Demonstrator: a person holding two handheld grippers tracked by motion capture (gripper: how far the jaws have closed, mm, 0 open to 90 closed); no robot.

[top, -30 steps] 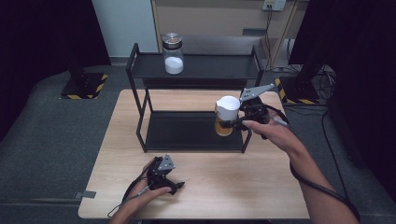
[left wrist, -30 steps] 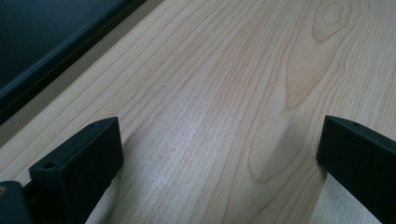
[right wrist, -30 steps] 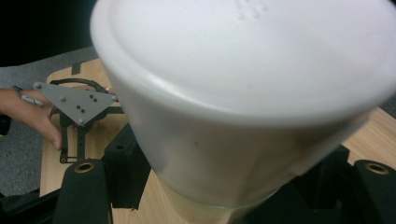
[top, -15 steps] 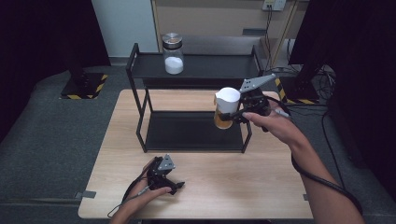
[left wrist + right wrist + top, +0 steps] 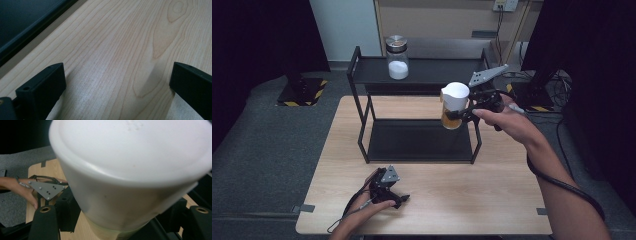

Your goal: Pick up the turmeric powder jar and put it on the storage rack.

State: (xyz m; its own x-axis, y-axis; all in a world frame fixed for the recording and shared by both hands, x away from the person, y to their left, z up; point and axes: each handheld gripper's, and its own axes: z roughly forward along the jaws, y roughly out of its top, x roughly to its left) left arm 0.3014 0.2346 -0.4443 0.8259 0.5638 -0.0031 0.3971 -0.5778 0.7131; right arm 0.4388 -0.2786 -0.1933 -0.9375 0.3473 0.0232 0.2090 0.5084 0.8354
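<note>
Left tongs: we see our left gripper point(image 5: 388, 191) resting on the near edge of the table point(image 5: 512, 200), its jaws spread wide over bare wood with nothing between them. We judge it is parked there to stay clear of the working hand.

Right tongs: our right gripper point(image 5: 458, 114) is pinching the jar with the white lid point(image 5: 454, 105) from the side, just under the lid, so the jar stays upright and the amber contents do not tip.

Held jar: it hangs in the air at the right front corner of the black two-tier shelf point(image 5: 422, 141), above the lower tier and a little below the top one. In the right gripper view the lid point(image 5: 130, 152) sits close to the camera, with the jaws clamped on either side of the jar.

Shelf: it stands at the middle of the table, open toward us, so either tier can be reached from the near side.

Far jar: a glass jar with a metal lid point(image 5: 397, 57), holding white powder, stands on the left of the top tier. The room to its right looks to us like the likely place for the held jar.
</note>
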